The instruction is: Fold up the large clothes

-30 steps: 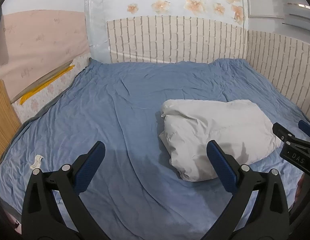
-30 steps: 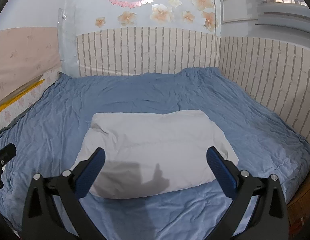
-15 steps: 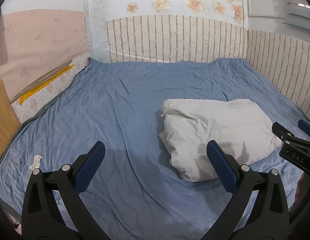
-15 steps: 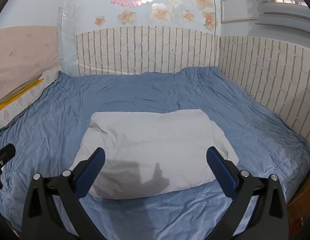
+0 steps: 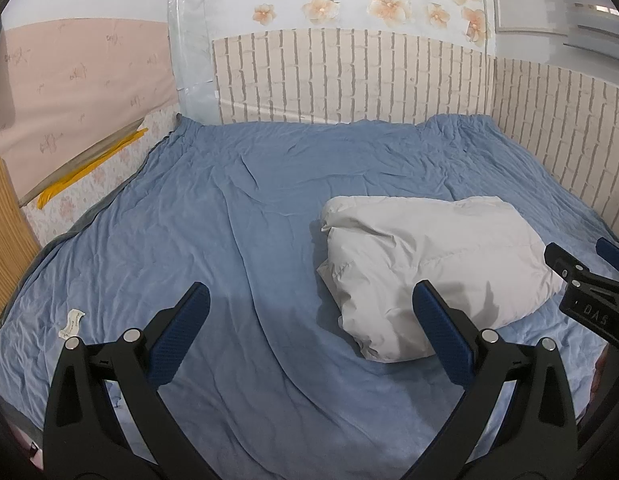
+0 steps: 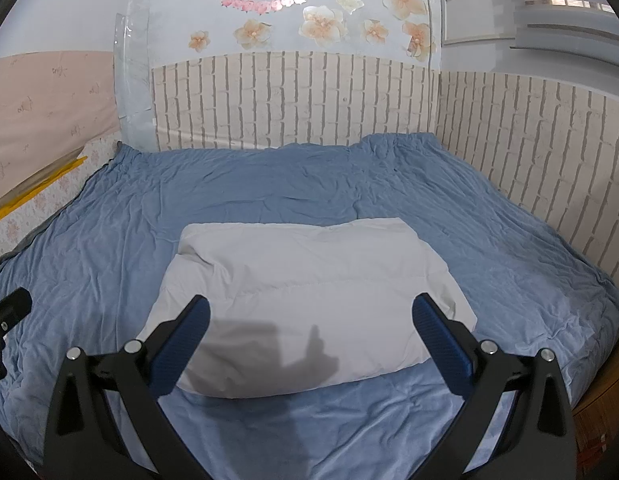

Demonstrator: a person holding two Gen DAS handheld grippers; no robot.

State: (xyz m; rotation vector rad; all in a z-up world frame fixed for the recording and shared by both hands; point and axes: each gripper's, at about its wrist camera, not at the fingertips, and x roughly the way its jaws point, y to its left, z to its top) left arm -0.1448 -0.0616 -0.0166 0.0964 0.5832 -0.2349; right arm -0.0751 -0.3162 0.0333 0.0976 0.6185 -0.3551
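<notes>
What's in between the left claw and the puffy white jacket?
Only wrinkled blue bedsheet. In the left wrist view, the open left claw hangs apart from the folded white jacket, with nothing else between them.

White garment point(image 6: 305, 300) (blue sheet point(image 6: 489, 248)).

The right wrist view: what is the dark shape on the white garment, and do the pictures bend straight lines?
Right wrist view: a shadow falls on the near part of the folded white garment, below the open right gripper. Both views: fisheye distortion curves the brick wall panel and darkens the corners.
</notes>
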